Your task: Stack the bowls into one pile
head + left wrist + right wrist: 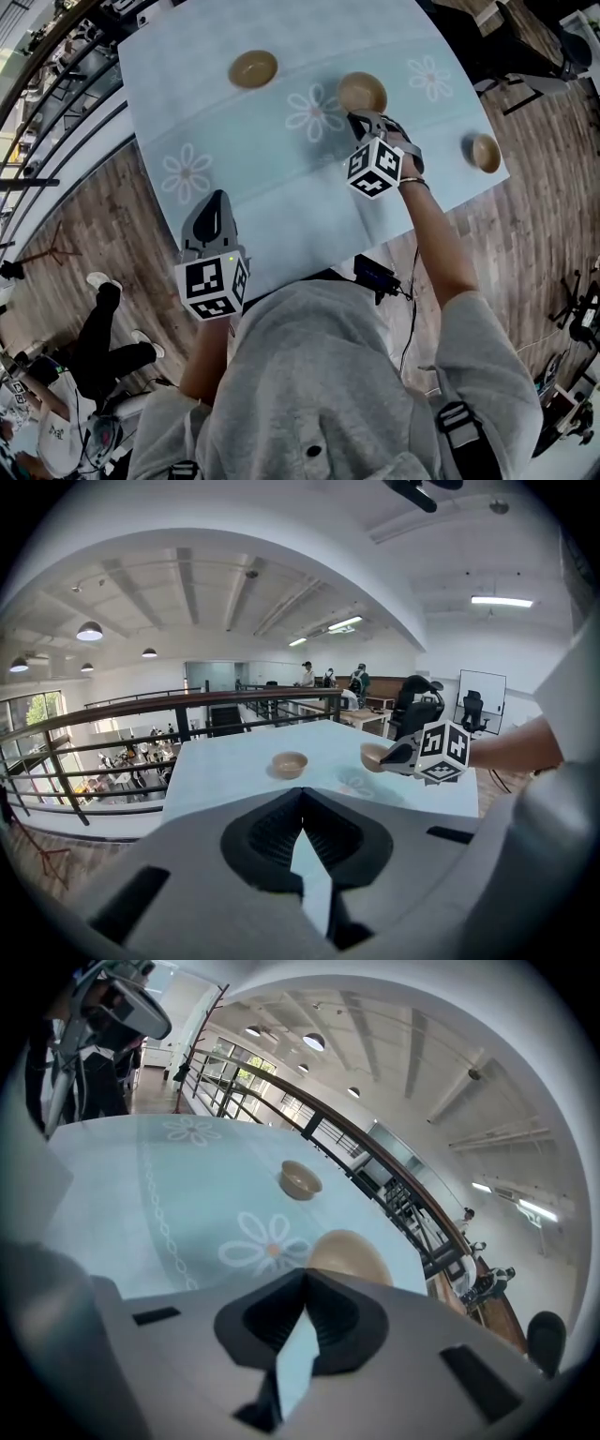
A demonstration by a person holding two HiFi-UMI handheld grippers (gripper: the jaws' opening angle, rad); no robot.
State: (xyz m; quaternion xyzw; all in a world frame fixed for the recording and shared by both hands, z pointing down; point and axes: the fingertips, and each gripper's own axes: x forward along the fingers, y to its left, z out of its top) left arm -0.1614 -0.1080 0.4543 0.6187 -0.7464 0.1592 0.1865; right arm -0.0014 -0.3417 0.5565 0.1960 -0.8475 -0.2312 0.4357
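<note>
On the flowered tablecloth [281, 159], the far-left bowl [253, 68], middle bowl [362, 92] and right bowl [485, 152] lie apart, so I've stacked nothing. My right gripper [361, 119], jaws pressed together, sits just beside the middle bowl, perhaps touching it. My left gripper [217, 201] is closed and empty at the near edge.

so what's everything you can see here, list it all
bowls: 3, tan, on the tablecloth: far bowl, middle bowl, edge bowl by the right edge
tablecloth: 1, pale blue with white flowers, over the table
black device: 1, near table edge
railing: 1, dark, beyond the table
bystander: 1, black trousers, floor at lower left
left gripper: grey, shut, empty, near left corner
right gripper: grey, shut, empty, at the middle bowl
</note>
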